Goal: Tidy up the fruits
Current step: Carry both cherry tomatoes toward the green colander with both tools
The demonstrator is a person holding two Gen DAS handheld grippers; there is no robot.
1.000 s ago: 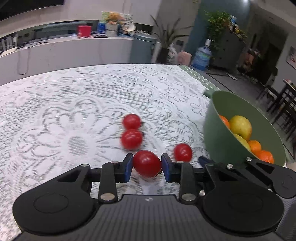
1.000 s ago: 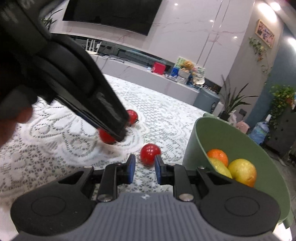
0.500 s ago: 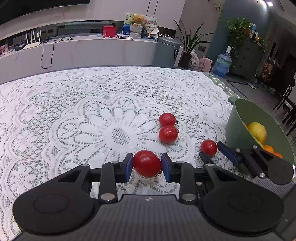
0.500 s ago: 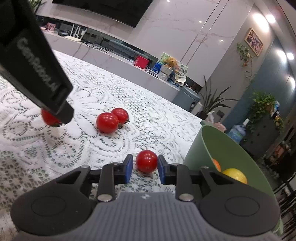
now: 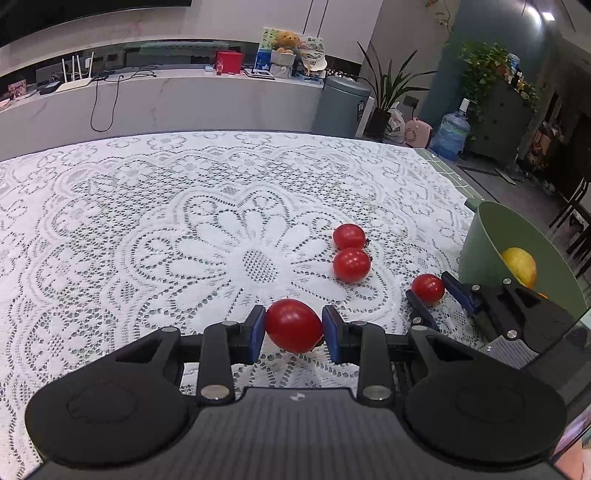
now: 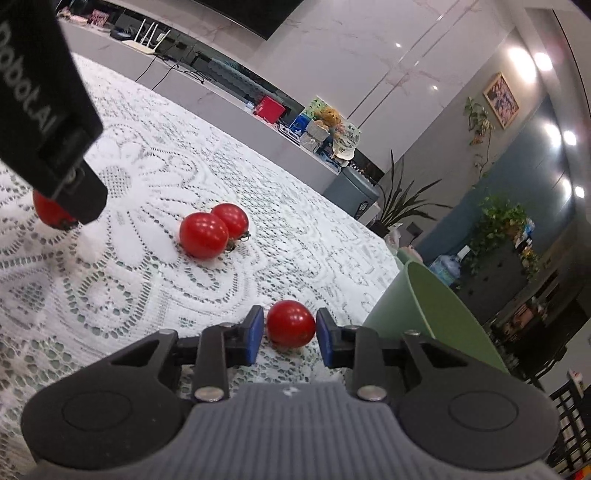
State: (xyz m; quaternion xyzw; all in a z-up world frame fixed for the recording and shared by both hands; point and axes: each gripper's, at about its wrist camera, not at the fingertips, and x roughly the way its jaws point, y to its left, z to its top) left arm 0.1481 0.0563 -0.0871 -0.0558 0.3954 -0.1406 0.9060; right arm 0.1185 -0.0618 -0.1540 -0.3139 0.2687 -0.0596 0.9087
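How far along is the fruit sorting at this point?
Done: the green bowl already holds a yellow fruit. In hand: the left tool grips a tomato; the right tool brackets a second tomato on the tablecloth, contact unclear. Left: a pair of tomatoes still lies on the cloth.

Both views bright, evenly lit indoor light. Ceiling spots [image 6: 543, 61] flare at right in the right wrist view; one more spot [image 5: 547, 15] at top right of the left view. Small highlights glint on the tomatoes [image 5: 351, 264]. Soft, short shadows on the lace cloth [image 5: 147, 229]. Strong fisheye bending at the edges, corners dark. Focus sharp mid-frame; the near black casing [image 6: 33, 92] is slightly soft.
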